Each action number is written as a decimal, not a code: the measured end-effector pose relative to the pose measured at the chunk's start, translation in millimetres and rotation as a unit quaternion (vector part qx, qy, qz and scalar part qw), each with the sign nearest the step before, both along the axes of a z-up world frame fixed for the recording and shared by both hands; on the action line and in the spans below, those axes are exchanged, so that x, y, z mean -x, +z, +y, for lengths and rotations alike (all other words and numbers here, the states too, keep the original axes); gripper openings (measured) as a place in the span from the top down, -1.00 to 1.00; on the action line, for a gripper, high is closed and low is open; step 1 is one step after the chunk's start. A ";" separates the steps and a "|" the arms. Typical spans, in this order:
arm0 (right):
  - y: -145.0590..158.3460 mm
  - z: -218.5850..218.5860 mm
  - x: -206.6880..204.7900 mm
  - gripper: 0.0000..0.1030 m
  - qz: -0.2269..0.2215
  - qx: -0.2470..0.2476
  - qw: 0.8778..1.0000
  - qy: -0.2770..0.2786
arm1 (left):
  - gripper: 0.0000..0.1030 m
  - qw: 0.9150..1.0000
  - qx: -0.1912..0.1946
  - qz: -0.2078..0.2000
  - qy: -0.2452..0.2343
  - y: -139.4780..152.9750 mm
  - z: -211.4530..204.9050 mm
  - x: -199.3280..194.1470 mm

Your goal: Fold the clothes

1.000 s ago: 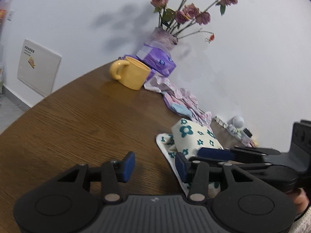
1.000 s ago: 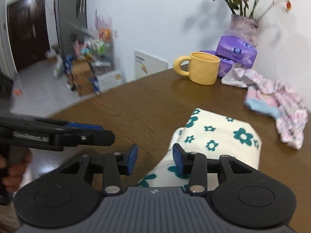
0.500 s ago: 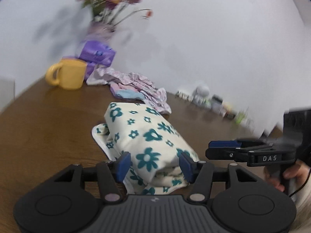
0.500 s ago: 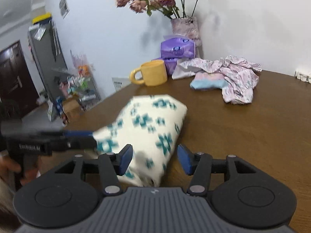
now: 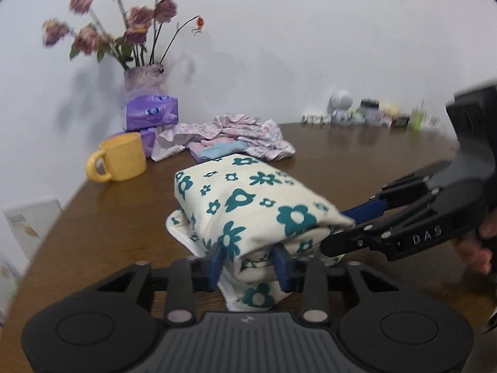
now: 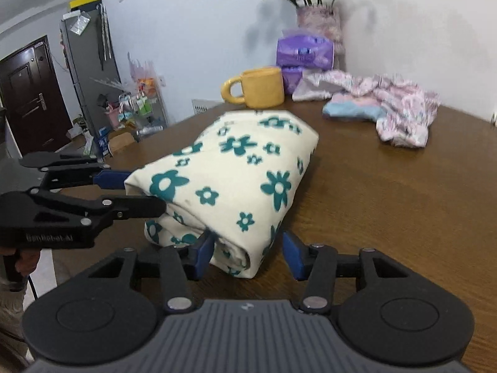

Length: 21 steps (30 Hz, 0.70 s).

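Showing only rightward: dark door point(image 6: 29, 93)

Both grippers share one build. The left gripper point(image 5: 248, 264) has a matte black body with a ribbed grey centre plate, two round discs at 4 and 8 o'clock, silver rivets on its linkage bars and blue finger pads point(image 5: 214, 262). The right gripper point(image 6: 245, 253) looks the same. Seen side-on, its black shell reads "DAS" in white; the left one's reads "GenRobot.AI". A black cable hangs below the left handle.
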State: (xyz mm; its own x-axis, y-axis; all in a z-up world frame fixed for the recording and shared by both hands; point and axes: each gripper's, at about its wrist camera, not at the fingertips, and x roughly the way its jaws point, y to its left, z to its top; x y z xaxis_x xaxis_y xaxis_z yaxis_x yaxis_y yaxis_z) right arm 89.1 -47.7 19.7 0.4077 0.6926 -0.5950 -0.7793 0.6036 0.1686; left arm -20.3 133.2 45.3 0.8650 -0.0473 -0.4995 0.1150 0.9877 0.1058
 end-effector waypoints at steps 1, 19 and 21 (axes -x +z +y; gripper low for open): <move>-2.6 0.9 -0.3 0.27 0.004 0.001 1.000 -0.001 | 0.60 1.000 -0.016 -0.002 0.006 -0.5 -3.3 2.2; -6.6 -8.1 0.5 0.69 0.032 -0.025 0.999 -0.037 | 0.72 0.998 -0.008 0.011 0.067 -18.4 -21.4 2.5; -5.2 -9.6 1.5 0.58 0.031 -0.021 0.999 -0.032 | 0.66 0.998 -0.001 0.012 0.069 -17.6 -18.3 2.4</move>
